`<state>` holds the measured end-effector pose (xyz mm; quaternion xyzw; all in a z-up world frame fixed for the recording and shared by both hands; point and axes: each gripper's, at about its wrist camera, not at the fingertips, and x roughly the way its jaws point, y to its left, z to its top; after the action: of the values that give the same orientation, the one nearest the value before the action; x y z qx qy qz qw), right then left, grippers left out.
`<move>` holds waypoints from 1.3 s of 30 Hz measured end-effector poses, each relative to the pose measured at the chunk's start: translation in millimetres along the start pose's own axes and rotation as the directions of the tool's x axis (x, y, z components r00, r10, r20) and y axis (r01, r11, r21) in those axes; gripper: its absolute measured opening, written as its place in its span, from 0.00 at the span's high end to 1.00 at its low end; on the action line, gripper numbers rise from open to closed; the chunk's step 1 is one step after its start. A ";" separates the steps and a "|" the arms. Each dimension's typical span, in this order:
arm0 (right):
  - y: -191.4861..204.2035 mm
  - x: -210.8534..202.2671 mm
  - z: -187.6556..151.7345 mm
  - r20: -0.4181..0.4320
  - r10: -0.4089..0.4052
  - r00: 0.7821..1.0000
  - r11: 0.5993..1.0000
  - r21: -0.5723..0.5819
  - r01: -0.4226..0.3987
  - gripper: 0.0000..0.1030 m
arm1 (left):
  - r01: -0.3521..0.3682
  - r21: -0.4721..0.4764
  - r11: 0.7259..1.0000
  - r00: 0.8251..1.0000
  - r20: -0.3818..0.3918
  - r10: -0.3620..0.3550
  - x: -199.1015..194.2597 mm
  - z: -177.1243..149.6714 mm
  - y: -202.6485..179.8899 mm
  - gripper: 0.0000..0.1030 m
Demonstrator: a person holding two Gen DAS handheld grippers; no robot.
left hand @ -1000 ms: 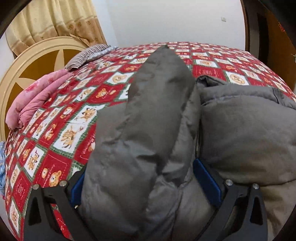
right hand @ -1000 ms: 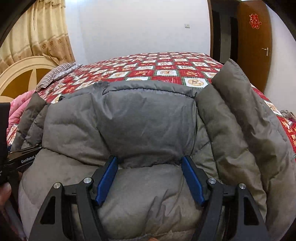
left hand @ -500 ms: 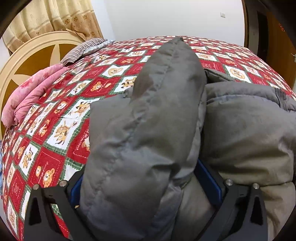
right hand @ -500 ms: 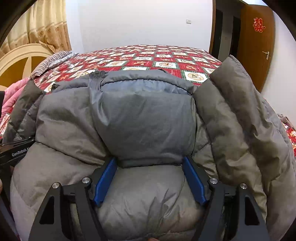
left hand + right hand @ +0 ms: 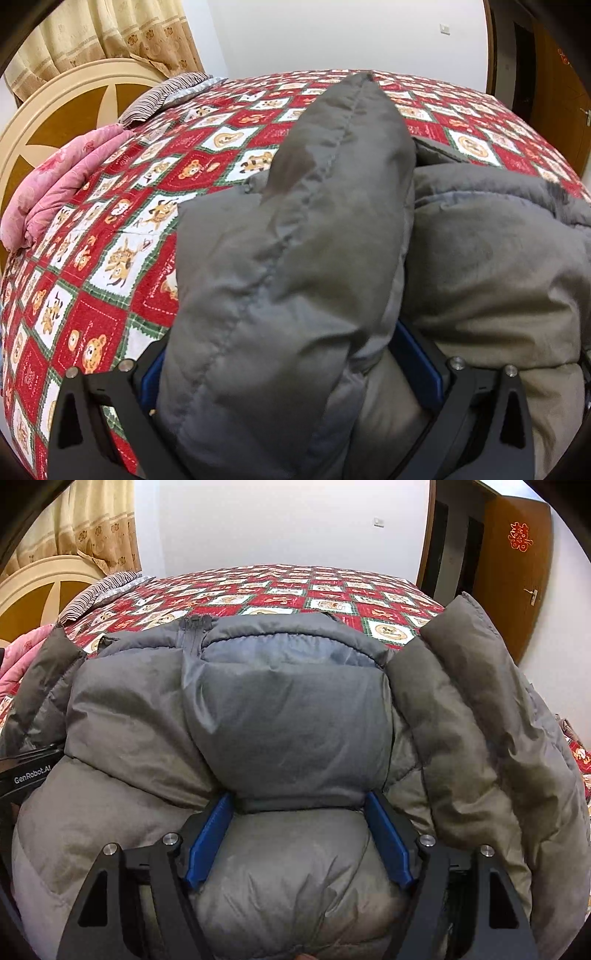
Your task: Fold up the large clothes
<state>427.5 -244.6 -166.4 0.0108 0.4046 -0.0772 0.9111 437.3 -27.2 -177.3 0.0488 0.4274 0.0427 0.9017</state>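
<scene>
A grey puffer jacket [image 5: 288, 716] lies on the bed, its lower part bunched up toward me. My right gripper [image 5: 299, 805] is shut on a thick fold of the jacket body, blue pads pressing both sides. My left gripper [image 5: 288, 354] is shut on the jacket at its left side, with a padded sleeve [image 5: 332, 192] rising over the jaws and hiding the pads. The jacket's other sleeve [image 5: 476, 709] stands up at the right in the right wrist view. The left gripper's body [image 5: 26, 771] shows at that view's left edge.
The bed has a red, white and green bear-pattern cover [image 5: 110, 236]. A pink quilt [image 5: 55, 192] and a striped pillow [image 5: 162, 96] lie at its left by the round headboard [image 5: 62, 110]. A wooden door [image 5: 513, 568] stands at the right.
Both grippers have moved forward over the bed with the jacket held; the jacket bunches higher and the far bed edge looks closer. Both grips are unchanged.
</scene>
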 end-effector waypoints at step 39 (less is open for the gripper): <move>29.0 -71.5 -72.0 0.073 0.073 0.995 0.989 -0.138 -0.063 0.23 | 0.367 -0.005 0.930 0.929 0.046 -0.366 -68.0 -57.0 64.7 0.89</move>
<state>331.6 -200.6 -163.2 -0.0402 0.3724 -0.0189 0.9270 348.0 31.8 -153.0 -0.0368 0.4087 -0.1245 0.9034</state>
